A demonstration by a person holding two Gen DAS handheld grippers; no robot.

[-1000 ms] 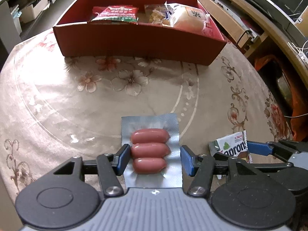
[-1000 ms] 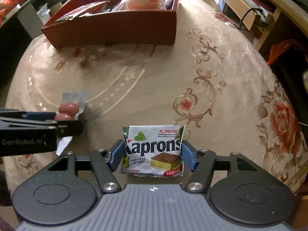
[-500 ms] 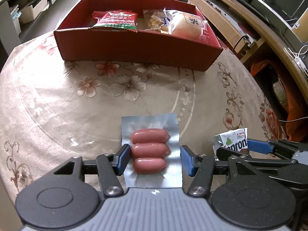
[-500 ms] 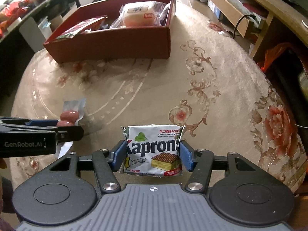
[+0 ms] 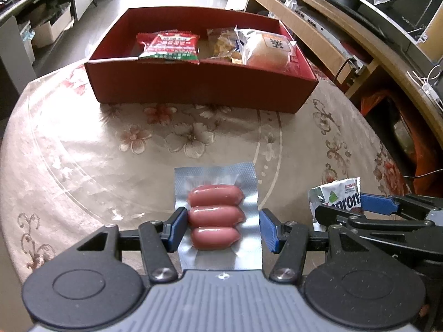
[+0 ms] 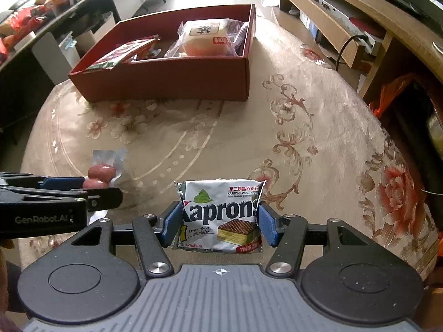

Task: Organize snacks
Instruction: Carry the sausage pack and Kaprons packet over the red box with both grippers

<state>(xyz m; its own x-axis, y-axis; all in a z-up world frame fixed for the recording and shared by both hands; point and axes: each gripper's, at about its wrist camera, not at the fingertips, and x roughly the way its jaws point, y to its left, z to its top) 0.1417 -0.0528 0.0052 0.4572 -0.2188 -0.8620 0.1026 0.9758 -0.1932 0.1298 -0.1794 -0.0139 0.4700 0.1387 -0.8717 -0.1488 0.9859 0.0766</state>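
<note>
Both packs in hand, neither boxed yet

Your left gripper (image 5: 220, 228) is clamped on the sausage pack (image 5: 216, 213); your right gripper (image 6: 220, 225), jaws just closed in, pinches the wafer packet (image 6: 221, 217); both hang just above the surface (image 6: 304, 138); the red box (image 5: 199, 85) already holds three snacks; carry these two over.

We hold two black grippers with blue pads side by side, angled downward. Our left gripper (image 5: 220, 228) clamps a silver sausage pack (image 5: 216, 193); our right gripper (image 6: 220, 222), jaws just closing, pinches a wafer packet (image 6: 221, 215).
</note>
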